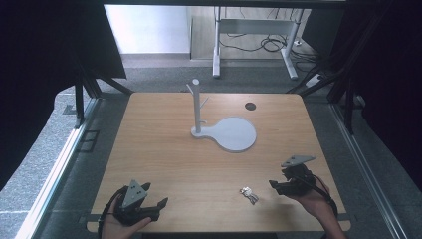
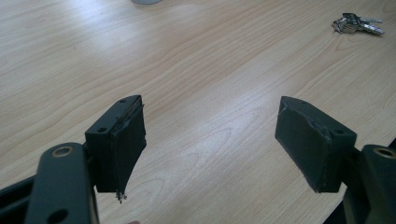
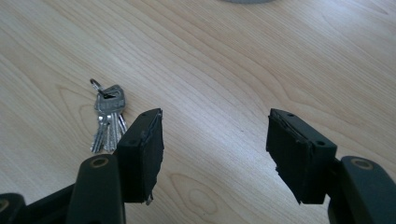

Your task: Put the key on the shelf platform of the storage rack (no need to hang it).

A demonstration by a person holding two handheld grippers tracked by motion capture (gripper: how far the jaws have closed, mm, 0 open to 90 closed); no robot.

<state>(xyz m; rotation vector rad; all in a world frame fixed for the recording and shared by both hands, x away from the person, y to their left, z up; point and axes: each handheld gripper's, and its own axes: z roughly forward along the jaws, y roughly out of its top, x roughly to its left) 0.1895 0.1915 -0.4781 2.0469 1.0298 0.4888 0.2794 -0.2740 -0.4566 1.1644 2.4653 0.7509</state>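
The high view alone shows the stand point(image 1: 197, 107); both gripper views show keys point(image 3: 108, 116) and spread, empty jaws.

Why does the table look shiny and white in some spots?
High view: daylight from the back brightens the floor, sides stay dark. Left gripper view: pale glare streaks the table between the jaws. Right gripper view: the keys look sharp, glare whitens the wood beside them.

The left gripper point(image 1: 155, 206) rests low at the near-left edge of the worktop point(image 1: 164, 149), held in the person's left hand point(image 1: 122, 224), jaws spread wide with nothing between them. The right gripper point(image 1: 275, 185) (tilted toward the worktop's middle) sits in the right hand point(image 1: 313, 199) near the near-right edge, jaws apart and empty.
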